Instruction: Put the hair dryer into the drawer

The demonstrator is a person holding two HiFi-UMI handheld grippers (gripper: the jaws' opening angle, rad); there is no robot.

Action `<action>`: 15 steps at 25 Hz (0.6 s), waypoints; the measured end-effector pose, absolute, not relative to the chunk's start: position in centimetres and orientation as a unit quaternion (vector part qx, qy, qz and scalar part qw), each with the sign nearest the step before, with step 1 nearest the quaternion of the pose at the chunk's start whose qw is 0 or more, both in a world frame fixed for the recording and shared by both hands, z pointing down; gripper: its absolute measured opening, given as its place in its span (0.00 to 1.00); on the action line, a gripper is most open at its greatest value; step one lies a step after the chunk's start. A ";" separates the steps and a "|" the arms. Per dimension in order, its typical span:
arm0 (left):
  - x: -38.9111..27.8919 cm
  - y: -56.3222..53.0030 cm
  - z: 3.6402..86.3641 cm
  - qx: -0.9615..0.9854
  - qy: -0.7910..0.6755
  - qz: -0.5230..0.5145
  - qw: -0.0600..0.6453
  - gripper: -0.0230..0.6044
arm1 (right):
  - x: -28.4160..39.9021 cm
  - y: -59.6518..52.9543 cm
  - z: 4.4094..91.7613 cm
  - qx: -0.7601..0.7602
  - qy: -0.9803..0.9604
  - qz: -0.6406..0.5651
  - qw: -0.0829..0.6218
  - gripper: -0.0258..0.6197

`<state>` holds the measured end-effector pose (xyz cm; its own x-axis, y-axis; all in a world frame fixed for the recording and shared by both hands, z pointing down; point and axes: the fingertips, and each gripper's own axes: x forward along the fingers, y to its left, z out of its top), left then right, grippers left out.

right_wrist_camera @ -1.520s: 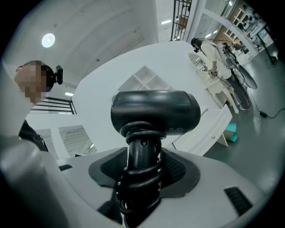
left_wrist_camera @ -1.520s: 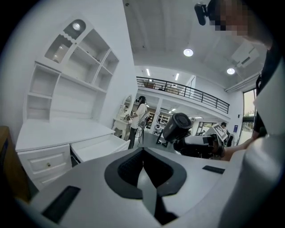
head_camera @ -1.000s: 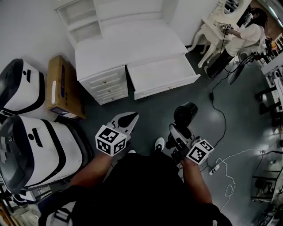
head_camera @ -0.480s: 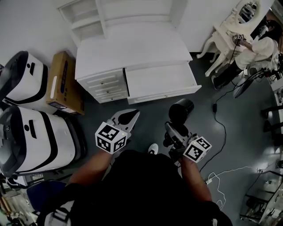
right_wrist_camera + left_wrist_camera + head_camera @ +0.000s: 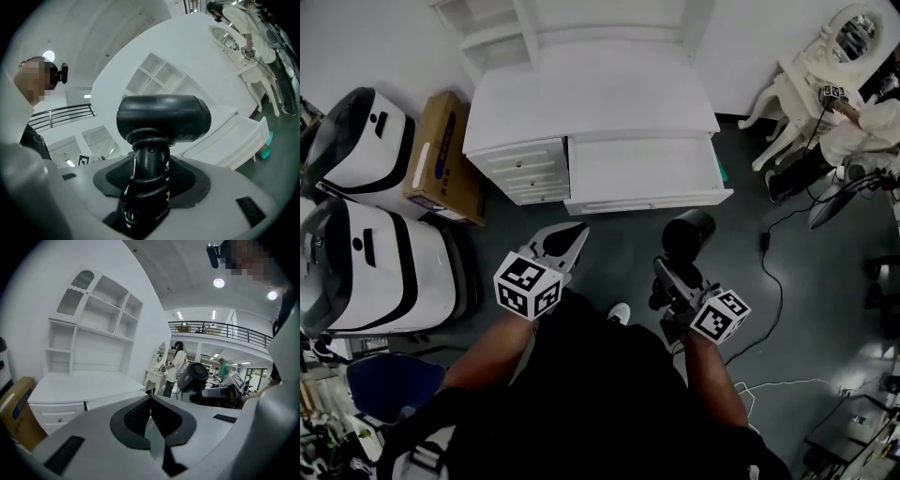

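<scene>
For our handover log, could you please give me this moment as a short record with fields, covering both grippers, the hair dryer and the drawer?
Left gripper: jaws together, nothing between them
Right gripper: clamped on the handle of the black plastic hair dryer, whose cord is coiled round the handle
Wide white drawer: pulled open from the white wooden desk
Hair dryer position: over the dark grey floor, short of the drawer, not yet inside
Beside the desk: brown cardboard box
</scene>
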<state>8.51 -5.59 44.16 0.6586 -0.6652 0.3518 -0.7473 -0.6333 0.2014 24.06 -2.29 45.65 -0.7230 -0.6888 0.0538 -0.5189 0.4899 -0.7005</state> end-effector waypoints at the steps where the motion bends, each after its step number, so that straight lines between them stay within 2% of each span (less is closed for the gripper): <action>1: 8.4 -5.6 44.2 0.893 -0.398 0.127 0.168 0.05 | 24.2 -2.6 45.8 -0.351 0.854 -0.365 0.119 0.42; 15: 6.4 -8.6 46.9 0.876 -0.420 0.135 0.196 0.05 | 21.7 -7.5 47.5 -0.327 0.858 -0.382 0.104 0.42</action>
